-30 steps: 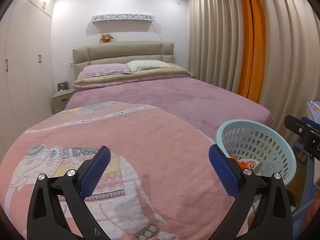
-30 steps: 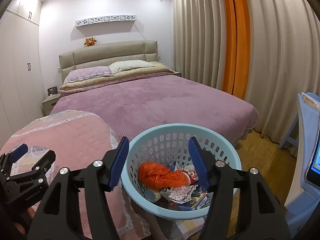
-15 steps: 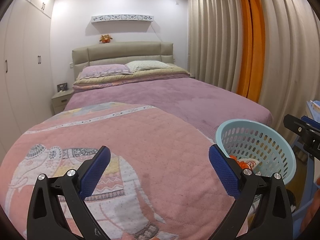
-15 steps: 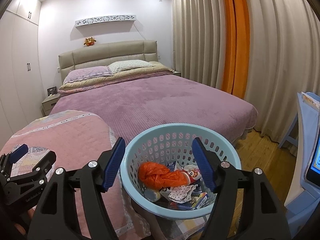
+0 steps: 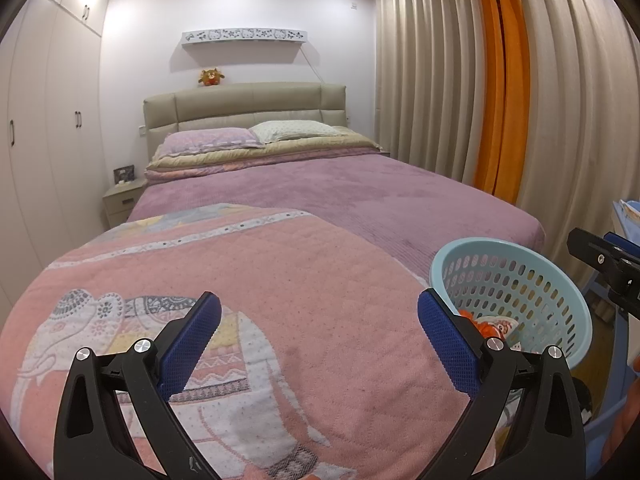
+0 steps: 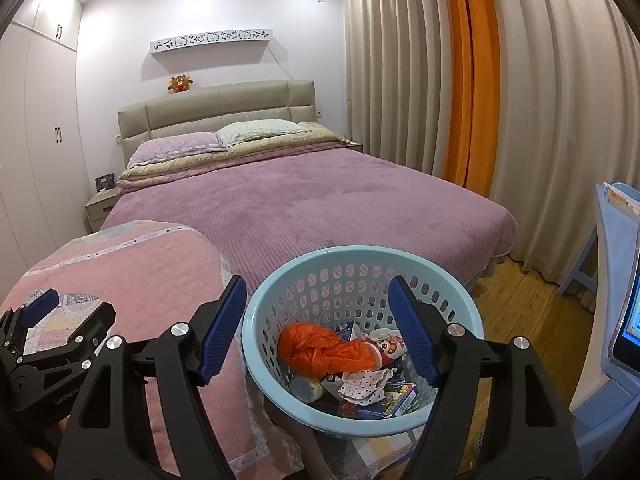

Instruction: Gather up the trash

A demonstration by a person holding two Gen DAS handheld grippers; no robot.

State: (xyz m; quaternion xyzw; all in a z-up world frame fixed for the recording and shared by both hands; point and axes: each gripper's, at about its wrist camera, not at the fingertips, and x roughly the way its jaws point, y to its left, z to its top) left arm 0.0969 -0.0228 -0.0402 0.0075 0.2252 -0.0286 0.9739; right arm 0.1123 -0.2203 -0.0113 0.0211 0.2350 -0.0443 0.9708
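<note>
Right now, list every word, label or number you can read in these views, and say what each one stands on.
"GenRobo", cut off at the frame's edge: on the black body of the left tongs, in the right wrist view.
Packaging in the blue basket: printed, too small to read.
White wall shelf: cat-face and bow cutouts, no words.
Screen at the right edge: colours only, unreadable.

"GenRobo…", cut off, embossed on left claw (image 6: 64, 312) body, nothing else legible
</note>
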